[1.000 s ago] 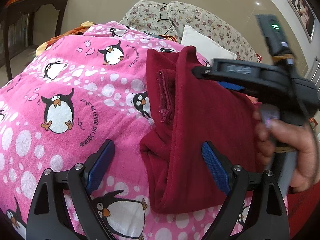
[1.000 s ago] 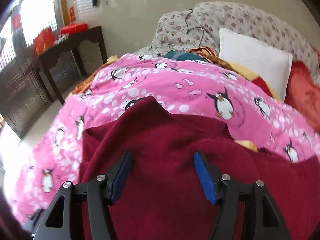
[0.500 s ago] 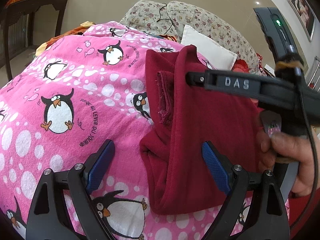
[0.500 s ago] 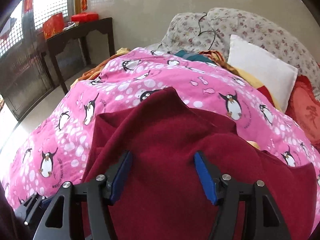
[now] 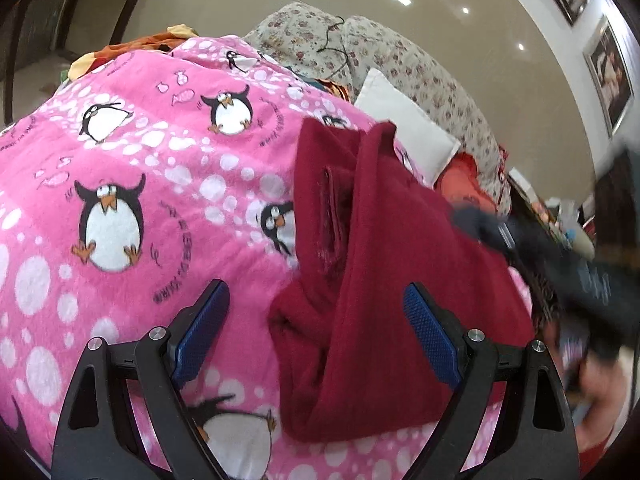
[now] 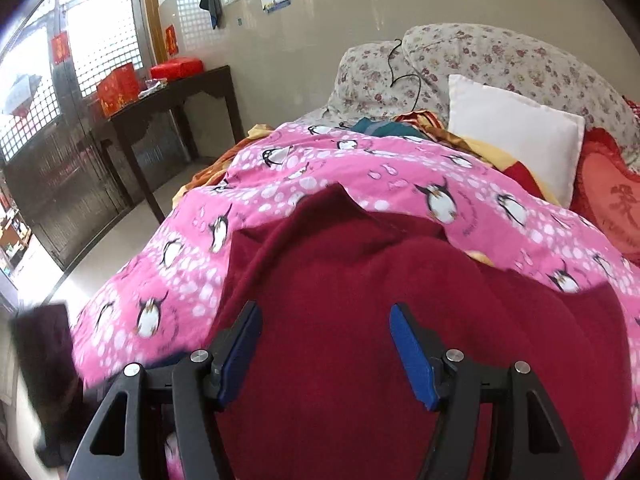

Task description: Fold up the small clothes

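Lying part-folded on the penguin blanket [image 5: 132,160], the maroon garment [image 5: 384,280] is approached by left gripper [image 5: 316,320] and right gripper [image 6: 324,344], both open and empty; an edge must be gripped next.

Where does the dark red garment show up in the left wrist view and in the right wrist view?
Left wrist view: the dark red garment lies right of centre on the pink penguin blanket, partly between the open left tongs.
Right wrist view: it fills the lower centre and right, beneath the open right tongs.
Shared landmark: the white pillow behind the blanket, against the floral cushions.
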Motion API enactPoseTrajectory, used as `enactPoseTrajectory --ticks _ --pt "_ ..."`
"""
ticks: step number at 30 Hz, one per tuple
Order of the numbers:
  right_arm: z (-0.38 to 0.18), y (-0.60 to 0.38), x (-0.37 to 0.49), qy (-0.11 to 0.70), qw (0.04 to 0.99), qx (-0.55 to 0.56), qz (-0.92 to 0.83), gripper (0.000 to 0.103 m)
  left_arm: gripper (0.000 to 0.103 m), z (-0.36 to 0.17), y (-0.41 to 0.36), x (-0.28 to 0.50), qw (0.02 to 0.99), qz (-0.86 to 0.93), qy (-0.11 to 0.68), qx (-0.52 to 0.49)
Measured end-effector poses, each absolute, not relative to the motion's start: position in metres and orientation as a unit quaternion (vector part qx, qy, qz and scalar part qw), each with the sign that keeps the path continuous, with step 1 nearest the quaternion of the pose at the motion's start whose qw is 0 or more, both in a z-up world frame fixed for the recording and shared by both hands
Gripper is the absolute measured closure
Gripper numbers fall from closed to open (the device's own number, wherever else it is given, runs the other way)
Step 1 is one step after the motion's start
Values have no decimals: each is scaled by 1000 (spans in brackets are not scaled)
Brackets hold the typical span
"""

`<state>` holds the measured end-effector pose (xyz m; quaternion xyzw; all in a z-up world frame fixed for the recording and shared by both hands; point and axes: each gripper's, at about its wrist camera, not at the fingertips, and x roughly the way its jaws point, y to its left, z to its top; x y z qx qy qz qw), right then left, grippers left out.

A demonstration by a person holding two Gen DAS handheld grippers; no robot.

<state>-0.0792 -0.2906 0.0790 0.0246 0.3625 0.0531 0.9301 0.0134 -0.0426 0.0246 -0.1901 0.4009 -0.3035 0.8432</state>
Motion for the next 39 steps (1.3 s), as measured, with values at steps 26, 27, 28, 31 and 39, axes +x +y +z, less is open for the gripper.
enactPoseTrajectory --ticks 26,27,28,31,39 --pt "33 -433 -74 332 918 215 42 70 65 34 -104 73 800 -352 462 -152" --pt "37 -435 -77 327 918 219 44 70 69 38 -105 71 802 -352 461 -145" --pt "44 -437 -79 316 923 216 44 70 71 43 -106 69 804 -351 460 -138" --pt "37 -450 -68 317 923 218 7 66 76 49 -109 66 809 -347 458 -121" --pt "48 -469 -81 307 910 275 30 63 83 80 -118 43 818 -343 451 -97"
